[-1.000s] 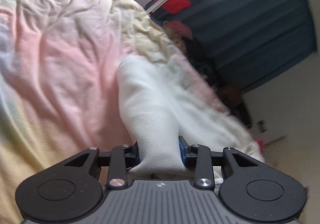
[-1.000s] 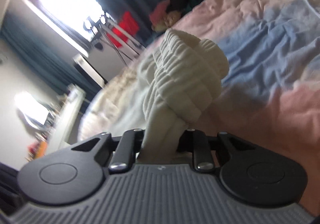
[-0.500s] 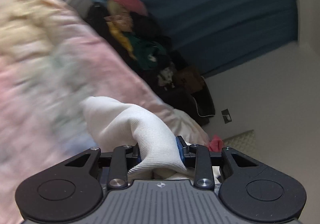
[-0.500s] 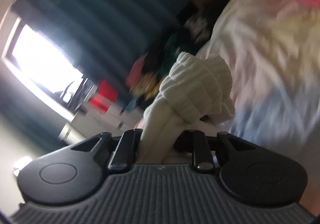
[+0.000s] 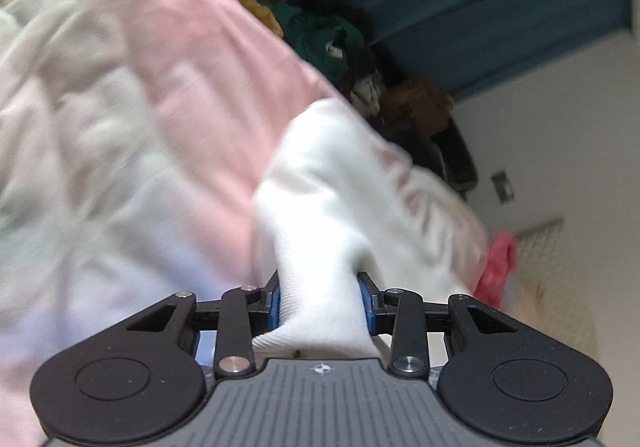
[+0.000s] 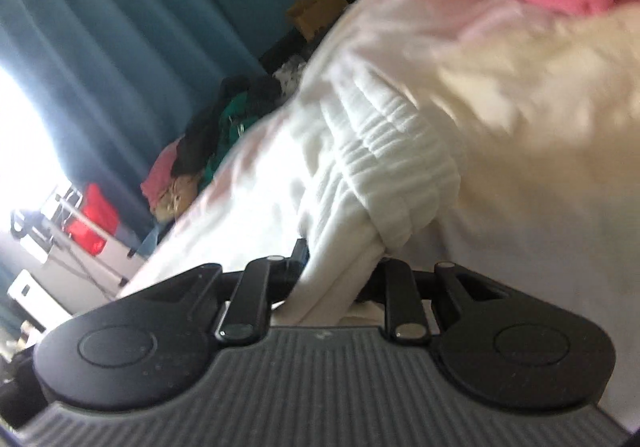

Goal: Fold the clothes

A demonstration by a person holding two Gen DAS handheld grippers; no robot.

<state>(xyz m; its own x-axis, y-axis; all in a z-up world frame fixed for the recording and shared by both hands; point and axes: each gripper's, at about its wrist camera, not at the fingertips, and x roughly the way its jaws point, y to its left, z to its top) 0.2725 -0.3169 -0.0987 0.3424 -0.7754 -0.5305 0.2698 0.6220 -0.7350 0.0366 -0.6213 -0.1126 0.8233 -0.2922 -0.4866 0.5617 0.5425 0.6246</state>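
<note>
Left black two-finger gripper clamped on a white knit garment, blue-padded fingers pressing either side of the fabric, tilted against the scene. Right black two-finger gripper likewise closed on white ribbed cloth, bunched between its jaws

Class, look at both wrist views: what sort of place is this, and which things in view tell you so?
Most likely a bedroom at home. A bed with a pastel duvet fills both views, teal curtains hang by a bright window, and a pile of clothes lies beside the bed. Each gripper is shut on a white garment.
</note>
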